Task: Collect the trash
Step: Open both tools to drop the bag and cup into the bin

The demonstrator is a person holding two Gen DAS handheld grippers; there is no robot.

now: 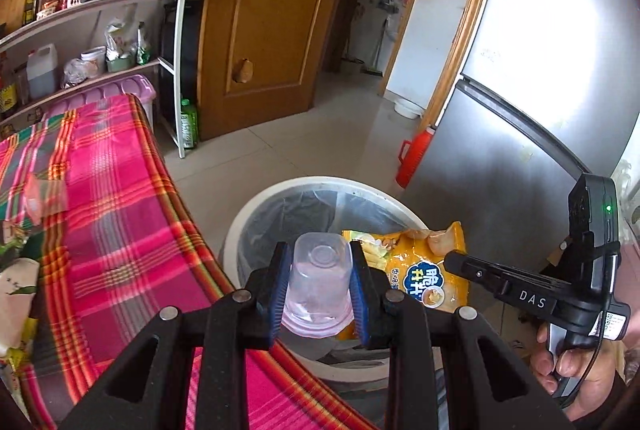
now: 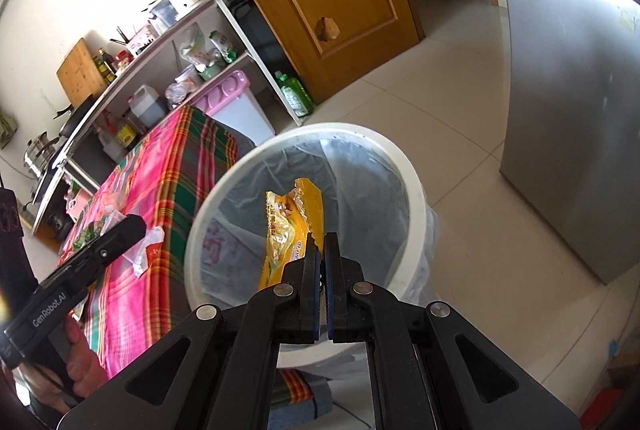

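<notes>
So at lower left the pink cloth (image 1: 120,230) covered the table, the left gripper (image 1: 319,286) at bottom centre was clamped on a clear cup (image 1: 319,286) over the bin (image 1: 256,214), and the right gripper (image 2: 321,270) pinched a yellow wrapper (image 2: 288,230) above it.

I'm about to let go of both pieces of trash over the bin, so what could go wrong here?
The clear plastic cup in the left gripper hangs near the white bin's table-side rim, so it might bounce out. The yellow snack bag in the right gripper is light and could catch on the rim.
</notes>
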